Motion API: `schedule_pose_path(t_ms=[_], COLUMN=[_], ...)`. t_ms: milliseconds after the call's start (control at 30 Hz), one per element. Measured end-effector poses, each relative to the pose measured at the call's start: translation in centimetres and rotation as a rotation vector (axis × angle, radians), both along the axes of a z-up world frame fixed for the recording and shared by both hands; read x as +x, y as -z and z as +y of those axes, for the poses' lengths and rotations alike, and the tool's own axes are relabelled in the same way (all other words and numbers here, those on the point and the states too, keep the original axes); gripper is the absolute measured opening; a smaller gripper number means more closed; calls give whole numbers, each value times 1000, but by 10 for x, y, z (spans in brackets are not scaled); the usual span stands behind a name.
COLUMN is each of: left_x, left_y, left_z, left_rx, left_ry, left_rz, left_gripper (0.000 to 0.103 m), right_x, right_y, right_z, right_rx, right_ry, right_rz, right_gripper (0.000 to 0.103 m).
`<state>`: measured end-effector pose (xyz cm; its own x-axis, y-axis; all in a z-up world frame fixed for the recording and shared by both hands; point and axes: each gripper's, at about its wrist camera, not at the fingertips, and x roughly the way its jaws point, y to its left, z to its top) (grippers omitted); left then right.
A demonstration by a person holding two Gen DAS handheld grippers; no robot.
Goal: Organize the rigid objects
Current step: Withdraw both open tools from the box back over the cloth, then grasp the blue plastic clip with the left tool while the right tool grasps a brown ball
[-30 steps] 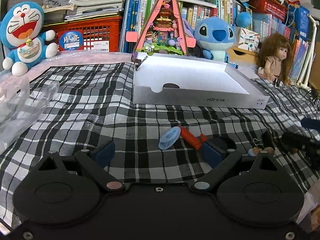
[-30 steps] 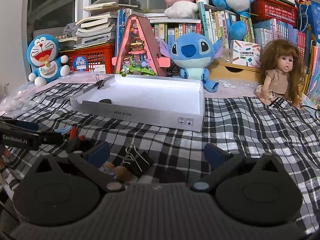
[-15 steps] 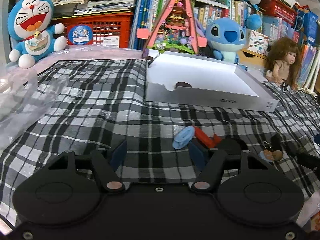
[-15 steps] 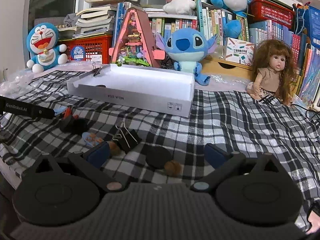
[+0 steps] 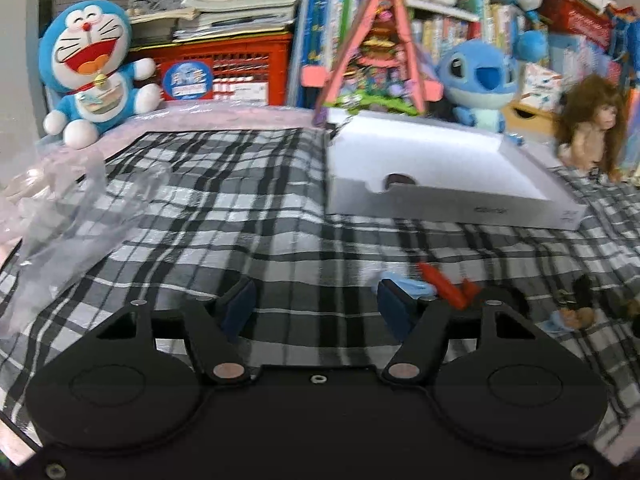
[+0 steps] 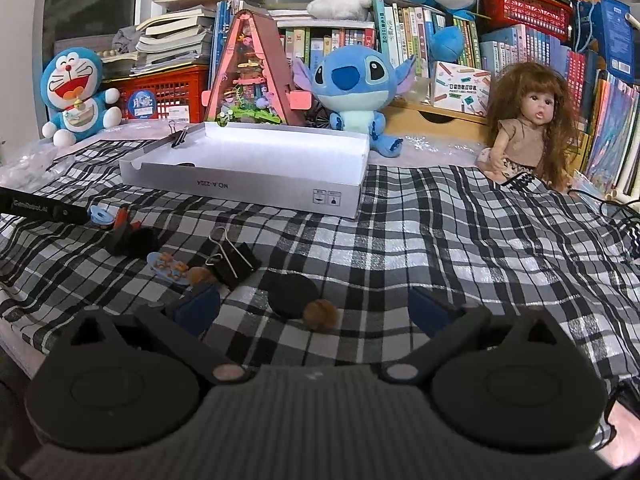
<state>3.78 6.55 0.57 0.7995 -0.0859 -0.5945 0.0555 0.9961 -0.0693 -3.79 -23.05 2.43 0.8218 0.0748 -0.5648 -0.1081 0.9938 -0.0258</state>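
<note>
Small items lie on the checked cloth in front of a shallow white box (image 6: 248, 184). My right gripper (image 6: 316, 308) is open, and a black disc (image 6: 292, 294) and a small brown piece (image 6: 320, 314) lie between its fingers. A black binder clip (image 6: 232, 260) and a blue picture tag (image 6: 168, 268) sit just ahead to the left. My left gripper (image 5: 316, 308) is open with only cloth between its fingers. A light blue disc (image 5: 416, 286) and a red piece (image 5: 444, 284) lie just past its right fingertip (image 5: 394, 306). The white box (image 5: 440, 196) holds one dark item (image 5: 398, 180).
Another binder clip (image 6: 180, 136) grips the box's far left corner. Plush toys, a doll (image 6: 528, 132), a pink toy house (image 6: 252, 76), red crates and books line the back. Crumpled clear plastic (image 5: 60, 208) lies at the left. The cloth's near edge drops off below the grippers.
The left gripper's jaws have narrowed, and the blue disc has gone from between them to beside the right fingertip. The right gripper shifted right, bringing the black disc and brown piece between its fingers.
</note>
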Motion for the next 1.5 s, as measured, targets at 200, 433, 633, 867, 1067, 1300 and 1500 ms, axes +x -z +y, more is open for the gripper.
schedule_pose_path(t_ms=[200, 433, 633, 867, 1067, 1300, 1500], left_x=[-10, -5, 7, 14, 14, 8, 11], left_y=[-3, 5, 8, 7, 5, -5, -17], left_z=[-20, -40, -43, -45, -47, -47, -47], left_rx=[48, 67, 59, 40, 8, -9, -21], left_ry=[89, 135, 149, 159, 168, 171, 156], left_rz=[-44, -27, 19, 29, 34, 17, 10], left_gripper=[69, 68, 59, 40, 36, 36, 36], right_x=[-5, -7, -3, 1, 2, 3, 11], right_y=[0, 3, 7, 10, 11, 5, -4], right_z=[-4, -5, -3, 0, 3, 8, 9], right_rx=[21, 8, -2, 0, -8, -8, 10], right_ry=[19, 31, 31, 29, 16, 11, 20], right_rz=[-1, 3, 21, 28, 29, 17, 20], right_gripper=[82, 63, 47, 44, 25, 25, 25])
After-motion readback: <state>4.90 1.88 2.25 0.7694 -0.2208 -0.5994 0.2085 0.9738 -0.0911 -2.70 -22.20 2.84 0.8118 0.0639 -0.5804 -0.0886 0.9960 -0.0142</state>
